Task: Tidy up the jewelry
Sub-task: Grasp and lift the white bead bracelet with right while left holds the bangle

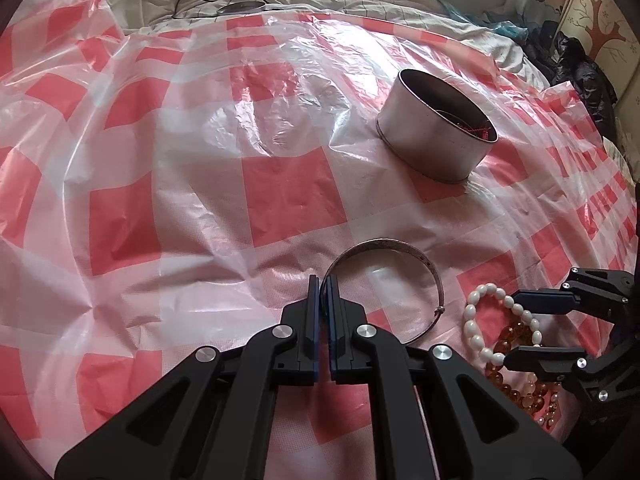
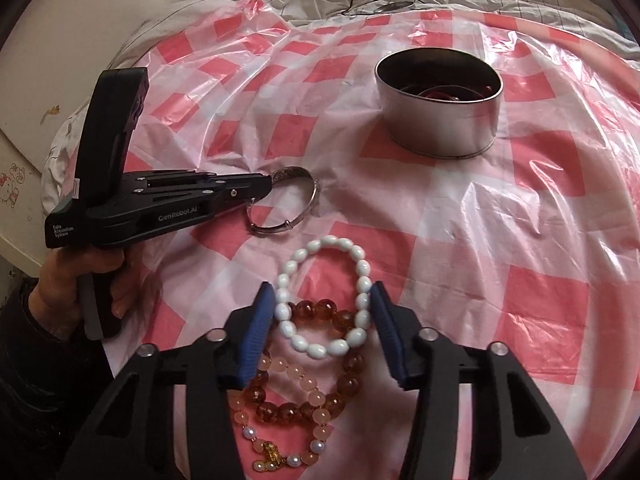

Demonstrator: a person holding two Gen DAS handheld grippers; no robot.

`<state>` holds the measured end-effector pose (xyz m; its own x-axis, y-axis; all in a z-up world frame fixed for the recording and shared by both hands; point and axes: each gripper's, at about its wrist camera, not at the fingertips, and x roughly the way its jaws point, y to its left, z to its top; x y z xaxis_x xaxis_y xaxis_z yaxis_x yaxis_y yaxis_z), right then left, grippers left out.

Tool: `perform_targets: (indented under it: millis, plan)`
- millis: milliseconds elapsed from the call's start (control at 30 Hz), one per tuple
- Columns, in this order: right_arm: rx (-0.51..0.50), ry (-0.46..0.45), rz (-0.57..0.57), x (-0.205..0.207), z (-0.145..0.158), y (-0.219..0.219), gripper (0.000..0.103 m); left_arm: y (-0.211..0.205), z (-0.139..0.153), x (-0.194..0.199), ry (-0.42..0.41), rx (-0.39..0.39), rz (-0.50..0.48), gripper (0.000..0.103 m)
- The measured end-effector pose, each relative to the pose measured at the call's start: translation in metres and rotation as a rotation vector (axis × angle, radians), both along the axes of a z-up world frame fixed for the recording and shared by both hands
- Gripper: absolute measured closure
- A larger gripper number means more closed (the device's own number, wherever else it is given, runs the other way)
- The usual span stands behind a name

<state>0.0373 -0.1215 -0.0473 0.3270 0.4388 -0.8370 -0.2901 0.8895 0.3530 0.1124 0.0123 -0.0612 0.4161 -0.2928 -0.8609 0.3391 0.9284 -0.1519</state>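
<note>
1. Listing from the left side of the bed: left tongs (image 2: 269, 185), jaws together, clamped on the near rim of the silver bangle (image 2: 285, 206). The bangle lies on the checked plastic sheet (image 2: 500, 240), not yet lifted as far as can be told.
2. White bead bracelet (image 2: 326, 300), just right of the bangle, toward the near edge of the bed. It lies between the blue pads of the right tongs (image 2: 323, 308), which stand apart around it, nothing gripped.
3. Amber bead bracelet (image 2: 304, 408), partly under the white one, untouched.
4. Pale pink bead bracelet (image 2: 288, 436) with small pearls and a gold charm, nearest the near edge, overlapping the amber one, untouched.
5. Round metal tin (image 2: 438, 120), lid off, farther back and to the right on the sheet, well apart from the loose pieces. Something dark red shows inside; what it is cannot be told.
6. Status, judged: early to middle. Possibly one item already in the tin; four pieces remain outside. The bangle looks next to go, the white bracelet after it.
</note>
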Motion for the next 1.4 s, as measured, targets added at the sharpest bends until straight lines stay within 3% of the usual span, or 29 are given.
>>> perform_targets:
  millis: [33,167,400,533,567,700,967,1167,1400]
  plan:
    - [0.012,0.002,-0.005,0.001,0.0,-0.001,0.062,0.0,0.0,0.0,0.0,0.0,0.0,0.1]
    - [0.033,0.023,-0.045,0.007,-0.002,-0.009,0.062,-0.001,-0.001,0.0,0.001,0.003,-0.001,0.1]
    - [-0.179,-0.068,0.002,0.01,-0.006,0.023,0.063,-0.001,-0.004,0.001,0.003,0.008,0.003,0.099]
    - [-0.242,-0.096,0.024,0.009,-0.008,0.033,0.094,-0.002,-0.006,0.002,0.013,0.002,0.008,0.098]
    - [-0.247,-0.1,0.023,0.008,-0.007,0.033,0.095,-0.002,-0.006,0.003,0.012,0.002,0.008,0.098]
    - [-0.191,-0.132,-0.022,0.006,0.004,0.02,0.095,-0.003,-0.004,0.002,0.006,0.0,-0.012,0.099]
    - [0.003,-0.182,-0.167,0.007,0.034,-0.024,0.095,0.004,0.014,0.002,-0.007,-0.126,0.016,0.1]
    - [0.02,-0.182,-0.236,0.012,0.038,-0.041,0.095,-0.007,0.014,0.003,-0.006,-0.115,0.005,0.1]
    - [0.027,-0.108,-0.302,0.017,0.023,-0.06,0.095,-0.014,0.008,0.005,0.001,-0.096,0.003,0.099]
